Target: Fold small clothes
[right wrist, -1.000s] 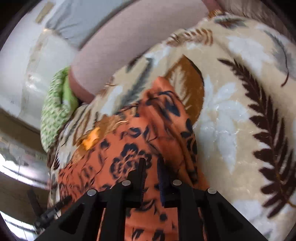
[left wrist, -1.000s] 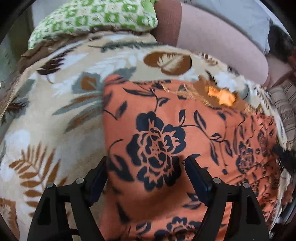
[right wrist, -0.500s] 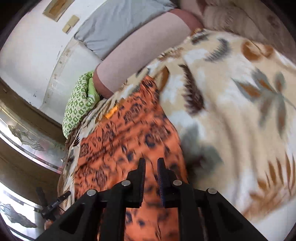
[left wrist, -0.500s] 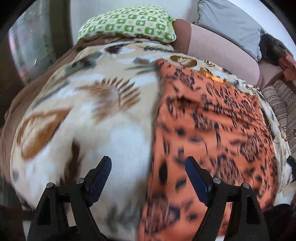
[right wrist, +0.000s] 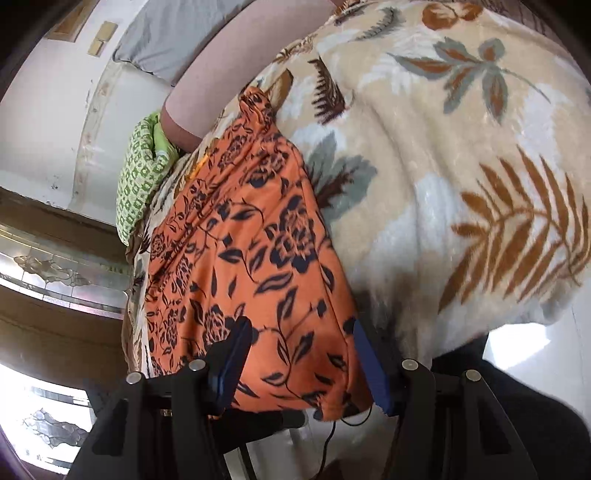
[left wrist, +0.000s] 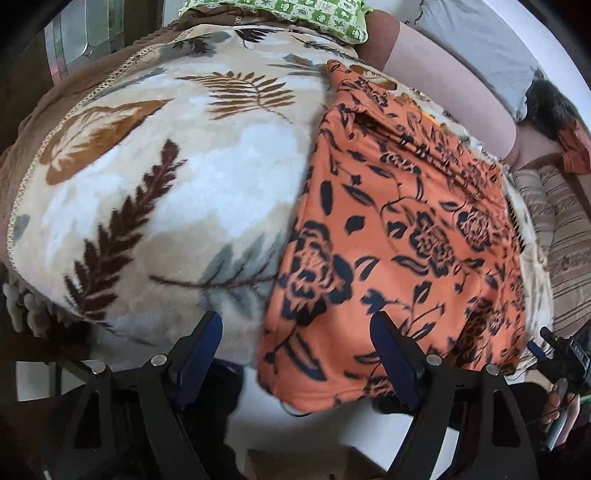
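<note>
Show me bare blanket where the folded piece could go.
Free: leaf-print blanket left of the orange floral garment, up to the green pillow; also blanket on its right side. Crowded: garment's strip and the far pink bolster.

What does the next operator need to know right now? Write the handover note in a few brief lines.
Left claw: open, empty, above the near edge of the bed.
Right claw: open, empty, its fingers either side of the garment's near hem, not gripping.
Orange floral garment: lies lengthwise on the leaf-print blanket, reaching from near the green pillow to the near edge, where its hem hangs slightly over. It looks folded into a long strip, with a crumpled corner at the far end.
Done: apparently a lengthwise fold.
Left: probably grasp the near hem and fold it toward the far end, then smooth.
</note>
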Demonstrator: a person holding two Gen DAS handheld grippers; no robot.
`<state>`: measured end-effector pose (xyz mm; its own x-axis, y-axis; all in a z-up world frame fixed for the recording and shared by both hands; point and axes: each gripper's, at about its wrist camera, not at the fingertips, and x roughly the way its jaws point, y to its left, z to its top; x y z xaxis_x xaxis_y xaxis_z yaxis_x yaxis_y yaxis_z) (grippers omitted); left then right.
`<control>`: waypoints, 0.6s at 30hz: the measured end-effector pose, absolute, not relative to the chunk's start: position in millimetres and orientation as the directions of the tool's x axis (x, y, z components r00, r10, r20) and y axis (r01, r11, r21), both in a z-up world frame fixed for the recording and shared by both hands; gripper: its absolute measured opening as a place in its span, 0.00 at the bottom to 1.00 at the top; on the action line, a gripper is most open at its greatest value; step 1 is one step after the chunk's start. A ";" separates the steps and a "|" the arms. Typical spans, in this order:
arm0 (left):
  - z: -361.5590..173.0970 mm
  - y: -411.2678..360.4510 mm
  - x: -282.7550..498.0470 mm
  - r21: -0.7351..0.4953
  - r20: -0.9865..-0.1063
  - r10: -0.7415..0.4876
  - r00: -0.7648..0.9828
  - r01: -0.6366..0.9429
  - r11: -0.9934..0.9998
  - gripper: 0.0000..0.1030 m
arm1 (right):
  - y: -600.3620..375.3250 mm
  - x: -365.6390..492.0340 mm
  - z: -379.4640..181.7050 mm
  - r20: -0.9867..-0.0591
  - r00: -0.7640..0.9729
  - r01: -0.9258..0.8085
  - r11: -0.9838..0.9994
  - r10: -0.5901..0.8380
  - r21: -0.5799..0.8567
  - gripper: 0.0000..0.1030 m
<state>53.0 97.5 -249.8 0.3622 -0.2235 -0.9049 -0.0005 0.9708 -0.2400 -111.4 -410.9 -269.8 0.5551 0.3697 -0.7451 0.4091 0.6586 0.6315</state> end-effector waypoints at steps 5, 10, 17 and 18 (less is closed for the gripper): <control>-251.5 108.8 48.4 -0.263 -0.908 -0.234 0.347 -0.038 0.964 0.80 | -412.6 -123.6 -278.9 -0.748 0.557 0.443 0.633 0.360 0.635 0.59; -252.3 84.1 42.5 -0.220 -0.910 -0.231 0.346 0.071 0.973 0.80 | -409.1 -123.8 -280.8 -0.787 0.518 0.459 0.667 0.336 0.587 0.59; -267.1 74.7 38.1 -0.178 -0.924 -0.197 0.328 0.085 0.980 0.78 | -403.4 -126.5 -288.8 -0.816 0.478 0.478 0.682 0.325 0.553 0.59; -269.4 77.8 38.8 -0.199 -0.922 -0.212 0.323 0.074 0.977 0.76 | -402.7 -126.3 -289.5 -0.816 0.478 0.481 0.680 0.326 0.554 0.59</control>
